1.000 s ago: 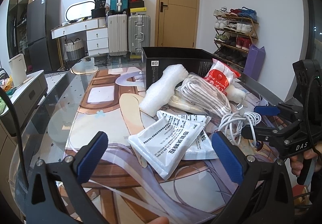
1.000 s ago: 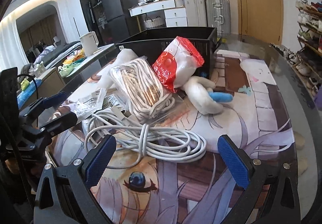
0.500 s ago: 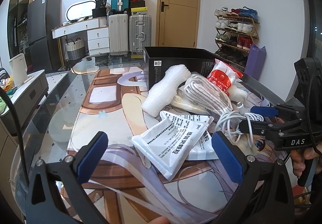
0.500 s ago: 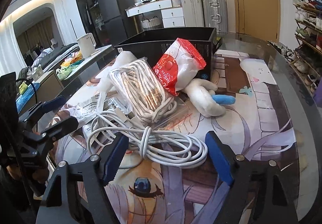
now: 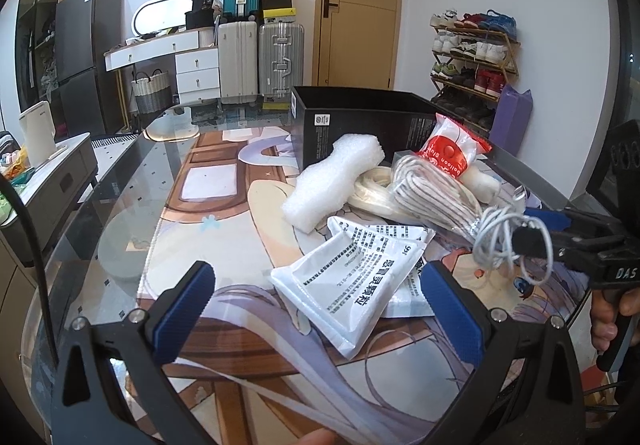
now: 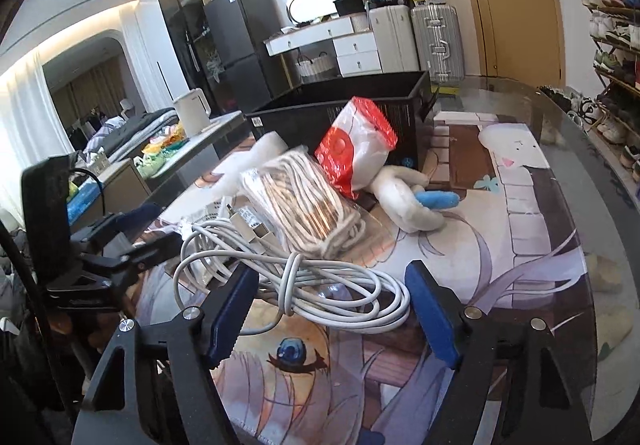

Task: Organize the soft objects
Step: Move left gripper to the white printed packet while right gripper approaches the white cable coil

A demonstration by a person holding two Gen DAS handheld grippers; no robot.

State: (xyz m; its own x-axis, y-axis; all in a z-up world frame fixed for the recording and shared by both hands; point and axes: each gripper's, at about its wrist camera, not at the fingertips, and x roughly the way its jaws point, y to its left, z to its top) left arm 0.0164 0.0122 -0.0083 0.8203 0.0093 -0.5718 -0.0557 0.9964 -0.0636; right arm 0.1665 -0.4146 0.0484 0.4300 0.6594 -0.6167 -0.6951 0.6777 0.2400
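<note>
"DAS" on the right tongs (image 5: 538, 233), "balloon" on the red-and-white bag (image 5: 450, 161), Chinese print on white sachet (image 5: 352, 281)

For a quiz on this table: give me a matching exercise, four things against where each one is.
1. white cable
2. black box
3. white sachets
4. blue-armed soft toy

a. far end of the pile, open-topped
b. between the left gripper's fingers, flat on the mat
c. between the right gripper's fingers
d. under the red-and-white bag

Pairs: 1-c, 2-a, 3-b, 4-d
</note>
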